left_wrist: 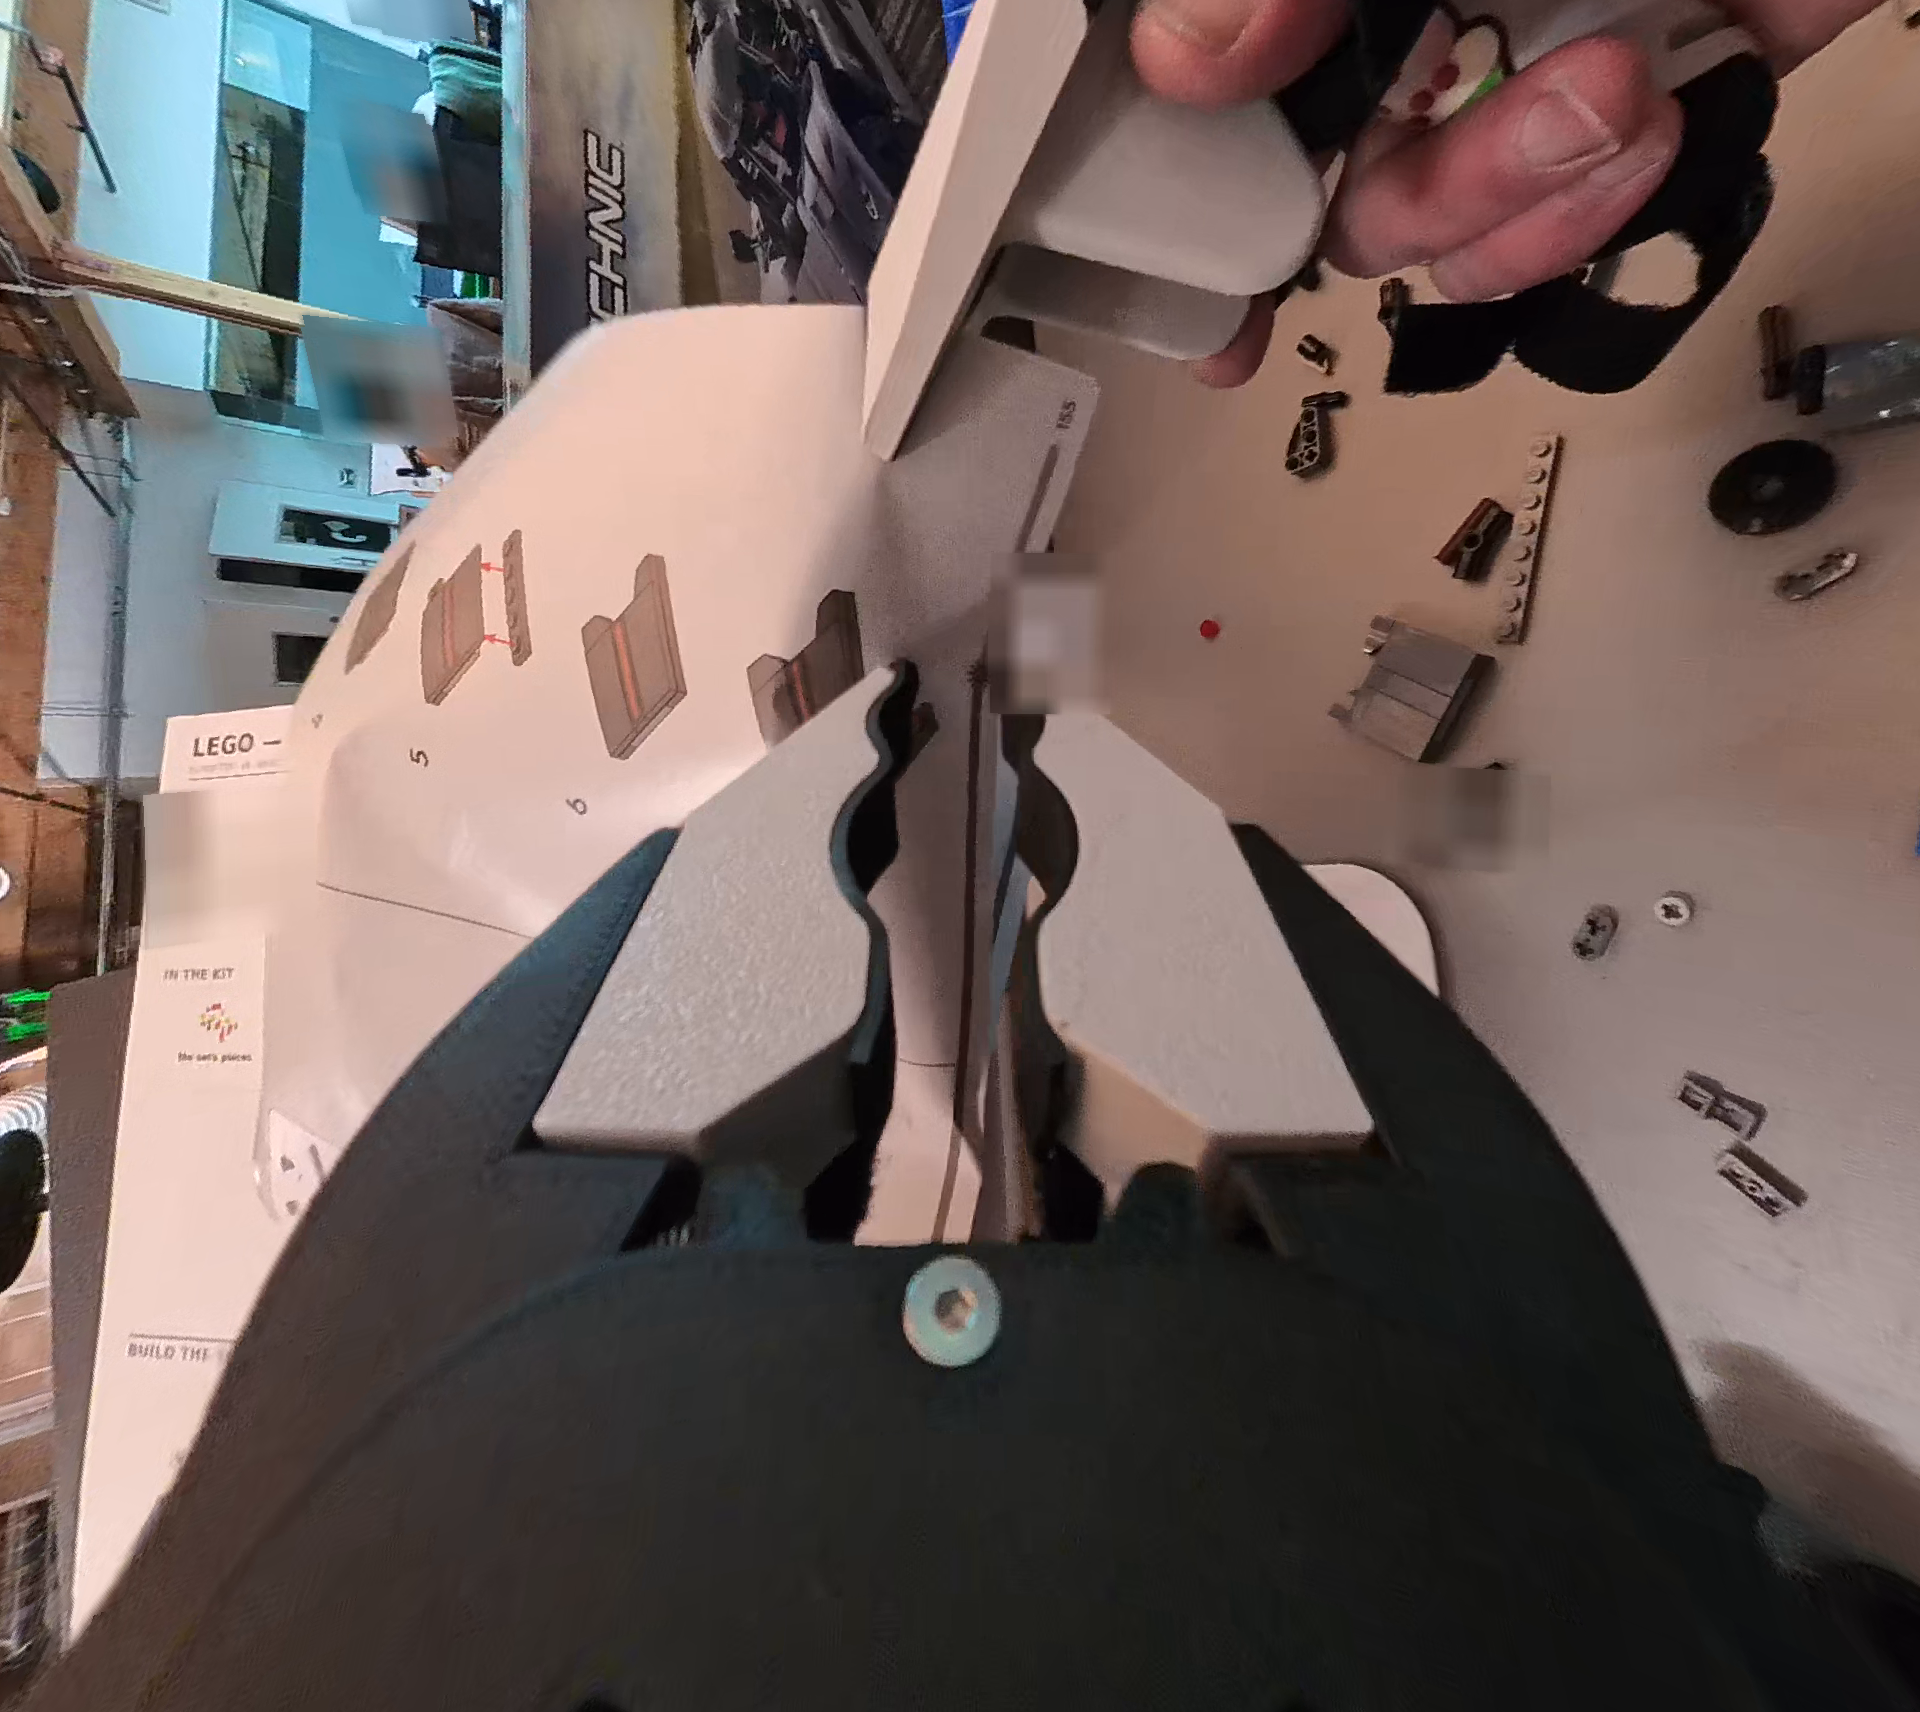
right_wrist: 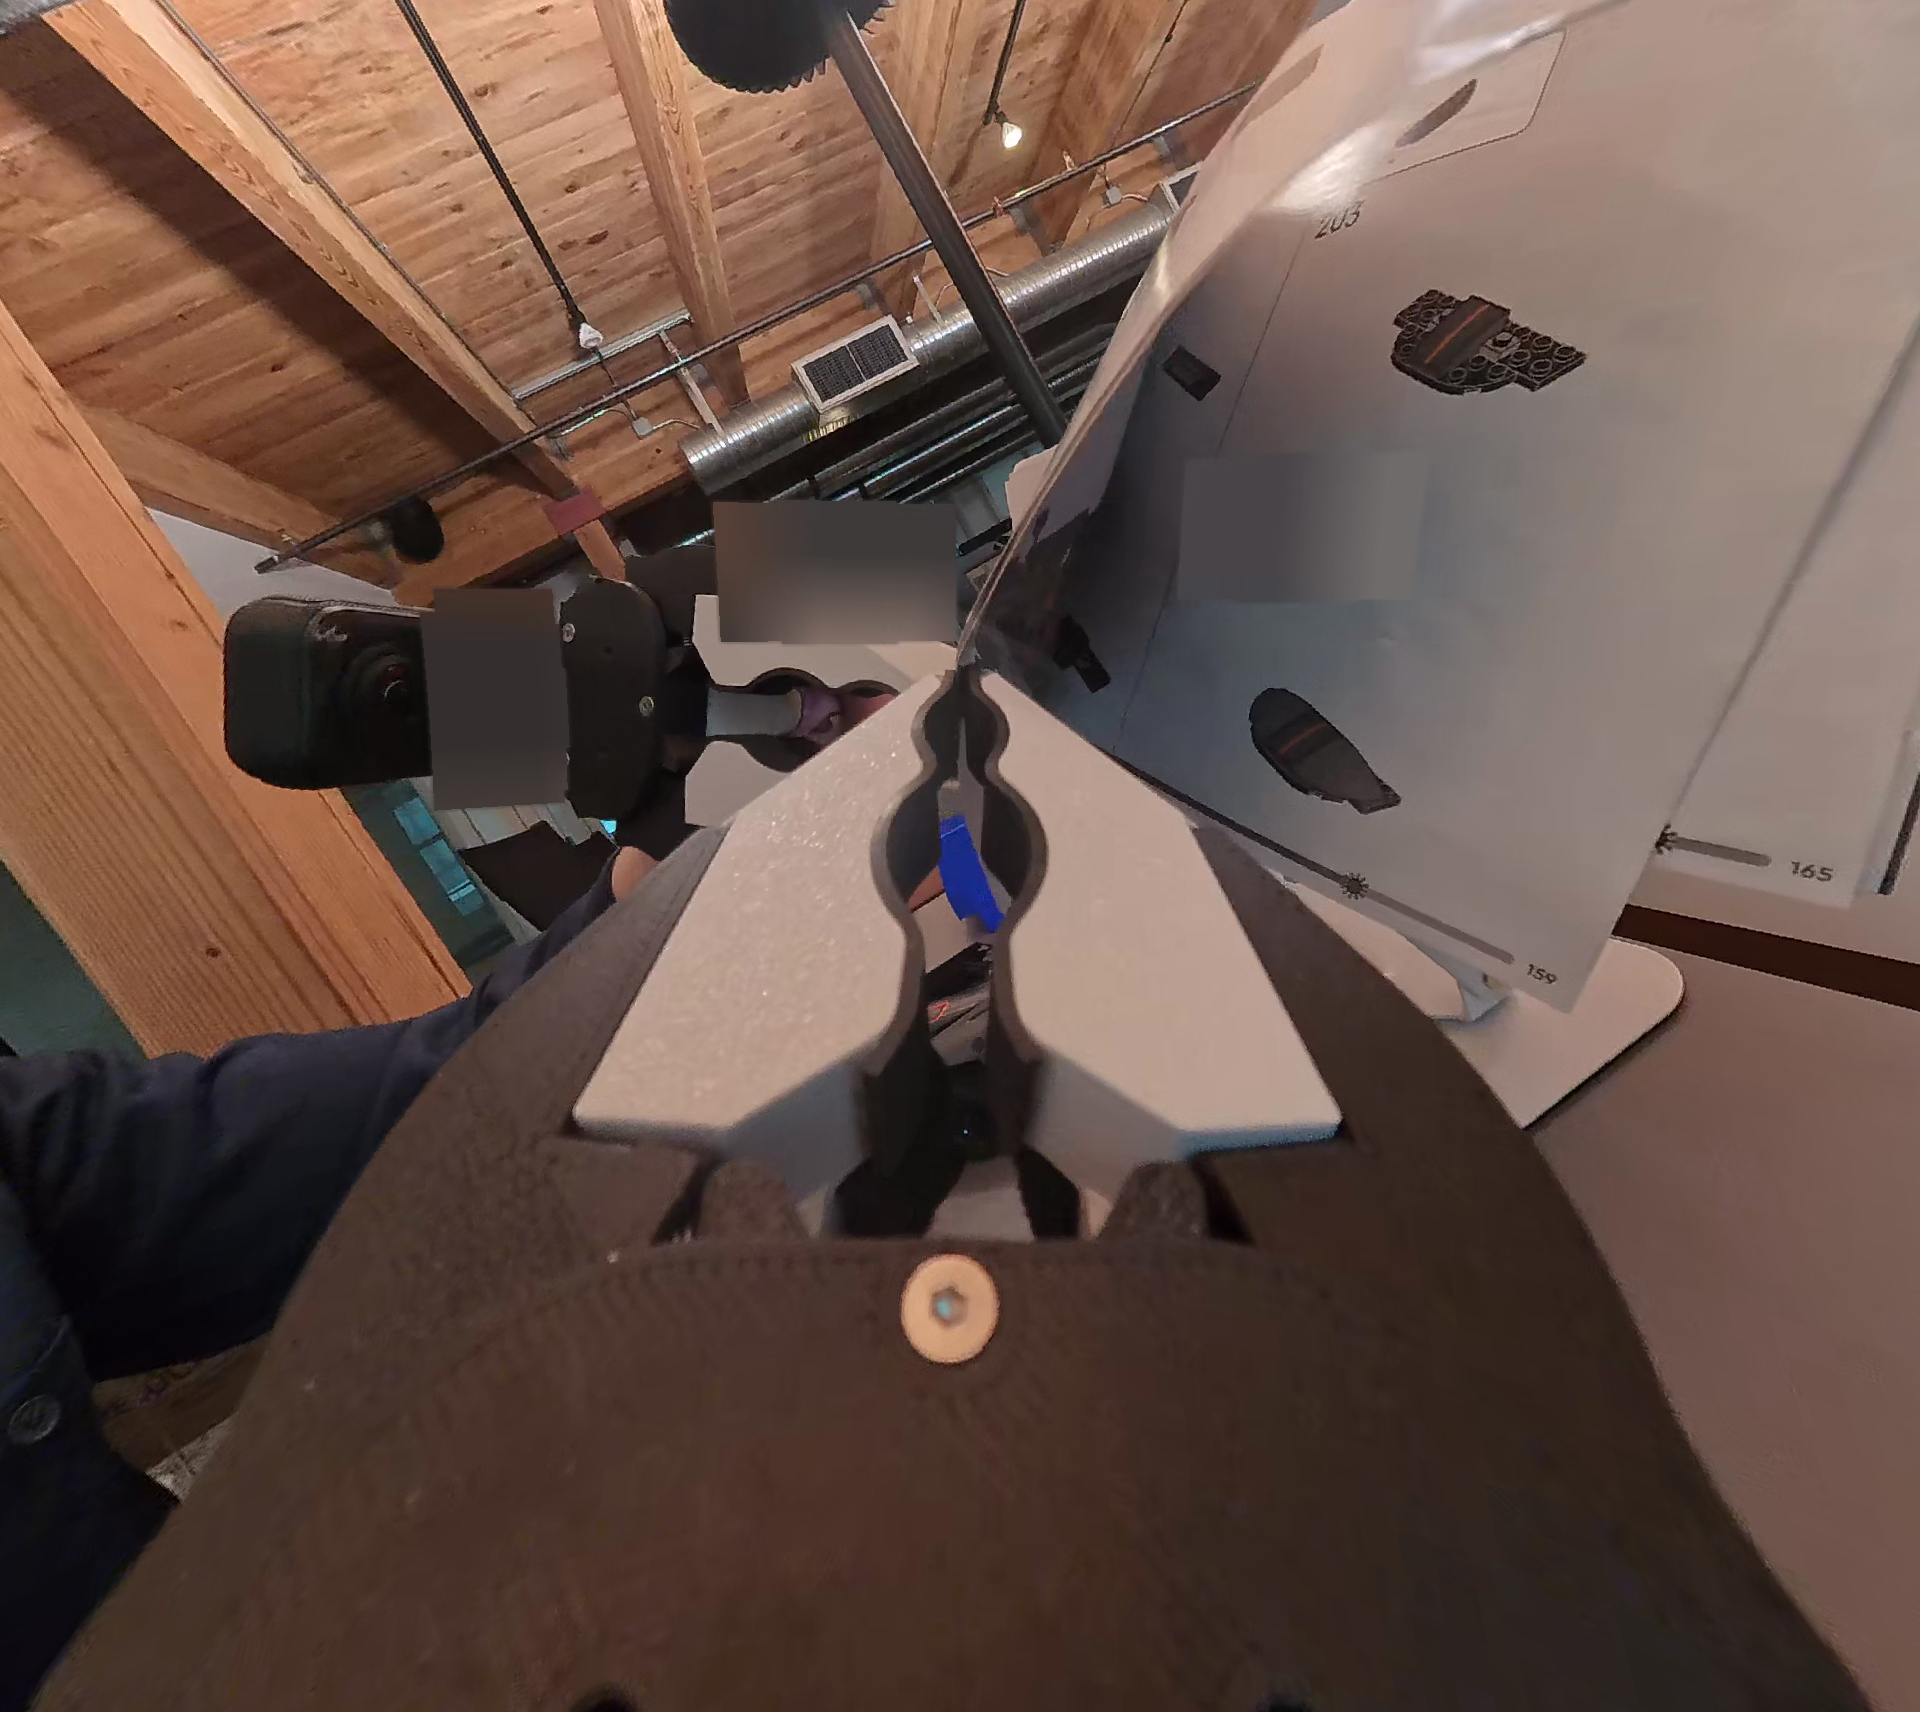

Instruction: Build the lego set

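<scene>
White tabletop [left_wrist: 1195,519] (loose bricks [left_wrist: 1413,701]); timber ceiling [right_wrist: 312,208].

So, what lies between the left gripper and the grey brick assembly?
In the left wrist view: the booklet's page edge, then table with a red piece.

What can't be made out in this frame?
- Left wrist view: the left tool straddles the instruction booklet edge; actual grip uncertain.
- Left wrist view: small loose pieces too small to identify.
- Right wrist view: the right tool meets a page corner; table pieces out of frame.
</scene>
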{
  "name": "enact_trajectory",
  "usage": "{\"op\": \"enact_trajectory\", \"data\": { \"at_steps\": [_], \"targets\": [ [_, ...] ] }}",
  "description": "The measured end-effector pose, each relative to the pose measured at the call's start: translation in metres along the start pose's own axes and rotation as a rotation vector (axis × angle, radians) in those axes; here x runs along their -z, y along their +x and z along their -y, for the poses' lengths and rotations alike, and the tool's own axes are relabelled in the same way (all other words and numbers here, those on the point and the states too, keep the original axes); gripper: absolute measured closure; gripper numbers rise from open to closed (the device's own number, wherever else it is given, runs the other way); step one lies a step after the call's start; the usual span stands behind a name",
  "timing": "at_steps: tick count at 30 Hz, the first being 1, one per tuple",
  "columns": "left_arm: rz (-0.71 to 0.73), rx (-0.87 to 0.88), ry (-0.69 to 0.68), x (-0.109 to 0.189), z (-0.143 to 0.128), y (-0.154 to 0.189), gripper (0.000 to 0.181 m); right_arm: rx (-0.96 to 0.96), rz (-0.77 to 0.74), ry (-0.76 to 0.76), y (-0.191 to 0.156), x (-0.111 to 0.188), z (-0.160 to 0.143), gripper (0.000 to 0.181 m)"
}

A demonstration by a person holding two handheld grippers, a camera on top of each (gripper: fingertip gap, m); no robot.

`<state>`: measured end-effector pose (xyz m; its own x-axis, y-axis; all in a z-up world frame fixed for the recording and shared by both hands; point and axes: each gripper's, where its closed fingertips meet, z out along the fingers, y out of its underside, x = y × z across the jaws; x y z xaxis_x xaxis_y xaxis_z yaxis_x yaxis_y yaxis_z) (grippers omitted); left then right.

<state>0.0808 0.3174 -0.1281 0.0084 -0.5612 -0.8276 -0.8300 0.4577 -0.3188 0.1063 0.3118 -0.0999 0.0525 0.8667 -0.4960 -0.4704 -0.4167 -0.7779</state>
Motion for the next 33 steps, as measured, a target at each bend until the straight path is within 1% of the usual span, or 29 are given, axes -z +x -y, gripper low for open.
{"op": "enact_trajectory", "data": {
  "at_steps": [1,5,9,11,14,16,19,22,25,33],
  "targets": [
    [0.006,0.002,-0.001,0.000,-0.001,-0.001,0.172,-0.003,0.002,0.001,0.000,0.000,0.000,0.181],
    [0.038,0.001,-0.012,-0.001,-0.003,-0.003,0.171,-0.008,0.006,0.003,-0.001,0.000,0.000,0.181],
    [0.069,0.035,0.020,0.002,0.005,-0.004,0.160,0.002,0.007,0.006,-0.002,0.000,0.001,0.181],
    [0.063,0.066,0.040,0.004,0.012,-0.001,0.152,0.003,0.011,0.006,-0.003,-0.001,0.001,0.181],
    [0.109,0.042,0.056,0.007,0.022,0.000,0.147,-0.008,0.042,0.003,-0.008,-0.002,0.000,0.179],
    [0.118,0.011,0.035,0.005,0.023,0.002,0.145,-0.014,0.069,0.002,-0.013,-0.003,0.000,0.176],
    [0.118,0.016,0.035,0.006,0.023,0.000,0.147,-0.015,0.095,0.000,-0.018,-0.003,0.001,0.171],
    [0.115,0.021,0.035,0.009,0.024,-0.005,0.159,-0.010,0.116,-0.016,-0.022,-0.004,0.000,0.166],
    [0.108,0.021,0.028,0.009,0.023,-0.008,0.163,-0.018,0.135,-0.021,-0.026,-0.004,0.000,0.162],
    [0.109,0.037,0.033,0.008,0.022,-0.012,0.174,-0.023,0.144,-0.027,-0.026,-0.004,-0.002,0.161]
  ]
}}
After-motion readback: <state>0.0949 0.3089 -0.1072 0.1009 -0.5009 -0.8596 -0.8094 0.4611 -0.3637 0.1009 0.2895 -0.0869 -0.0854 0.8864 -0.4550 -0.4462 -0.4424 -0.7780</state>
